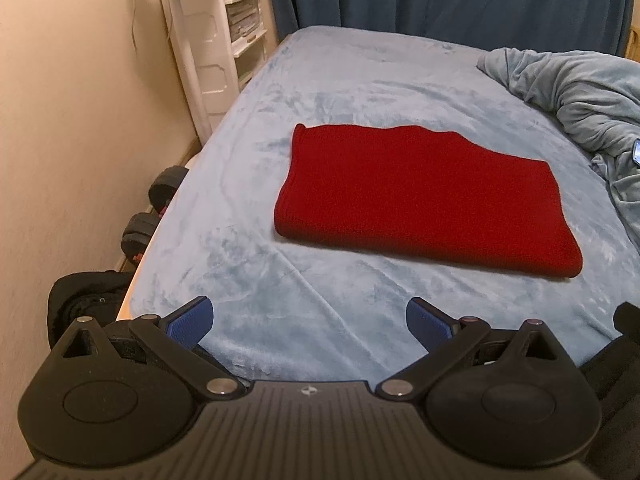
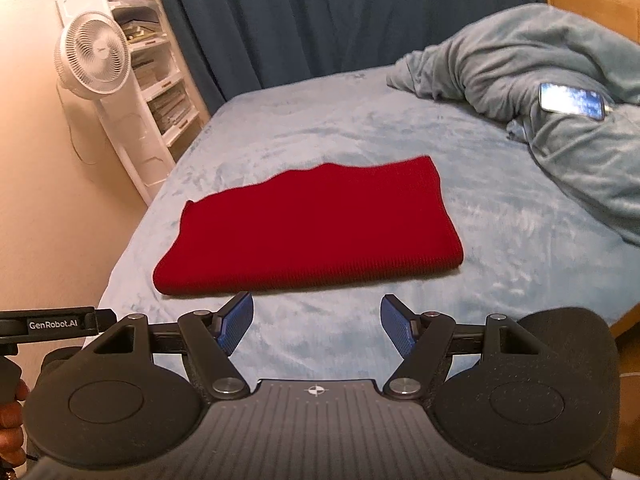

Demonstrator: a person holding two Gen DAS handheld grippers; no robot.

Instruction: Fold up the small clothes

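Left wrist view: left hand-held gripper (image 1: 309,322) hangs over the bed (image 1: 248,184), fingers spread wide, grasping nothing.
Right wrist view: right hand-held gripper (image 2: 317,326) likewise released, fingers apart with nothing between them.
Red garment (image 1: 416,200): lies ahead of both hand-held grippers, apart from the fingertips, flat on the bed; closer to the right one, whose left fingertip sits just short of its near edge.
Done so far: judging by its neat rectangular shape and thick rounded near edge, the red garment (image 2: 316,228) looks already folded.
Left to do: perhaps one more fold or a tidy-up; no other small clothes are visible.
Beyond, to the right: rumpled blanket (image 2: 560,92) with a phone (image 2: 572,101) on it.
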